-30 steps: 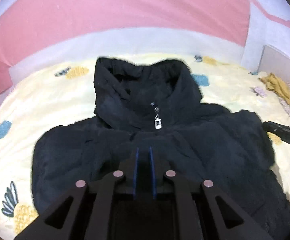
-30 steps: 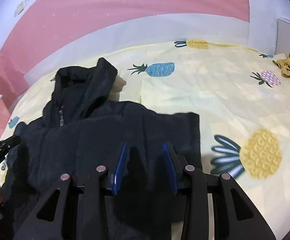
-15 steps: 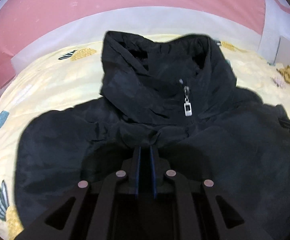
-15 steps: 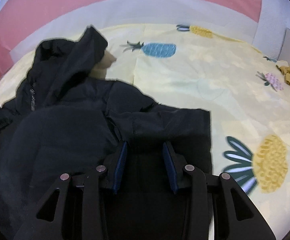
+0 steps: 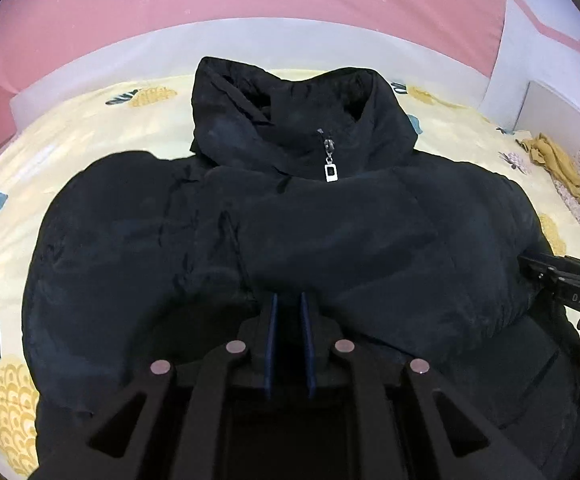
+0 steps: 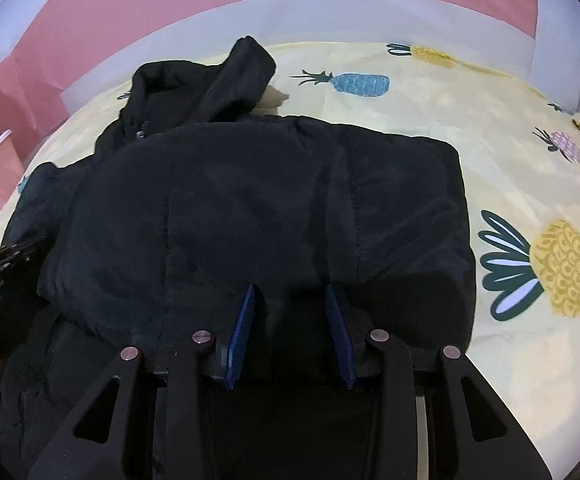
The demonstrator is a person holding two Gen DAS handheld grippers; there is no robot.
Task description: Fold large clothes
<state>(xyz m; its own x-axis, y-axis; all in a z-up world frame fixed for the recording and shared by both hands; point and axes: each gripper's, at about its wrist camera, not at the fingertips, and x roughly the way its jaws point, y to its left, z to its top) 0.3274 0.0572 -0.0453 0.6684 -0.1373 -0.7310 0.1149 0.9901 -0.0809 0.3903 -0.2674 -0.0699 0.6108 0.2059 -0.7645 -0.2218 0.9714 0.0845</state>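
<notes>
Okay, black jacket (image 5: 330, 240) lies spread on the pineapple-print bed sheet (image 6: 430, 104), hood toward the pink wall, bottom part already doubled up over the chest, fold edge puffy.

My left gripper (image 5: 289, 312) has its jaws nearly together, and dark cloth seems pinched between the blue pads (image 5: 271, 332), though black on black makes that grip hard to confirm. My right gripper (image 6: 290, 304) has jaws about half apart; jacket fabric sits between and under them, but I cannot tell whether the pads press on it or just straddle it.

Risks, as I judge them: padded cloth is slippery and springy, so if the right side is not really clamped, the folded layer could slide and leave the fold skewed. A thin pinch on the left could pull only the top shell, letting the layer under it bunch. Releasing unevenly could let the puffy edge spring open.

Hidden: the sleeves, I cannot see where they are tucked; the hem near me is cut off behind both grippers; the zipper pull (image 5: 331, 172) shows, the zipper line under the fold does not. Yellow cloth (image 5: 558, 164) at the far right edge is unidentifiable.
</notes>
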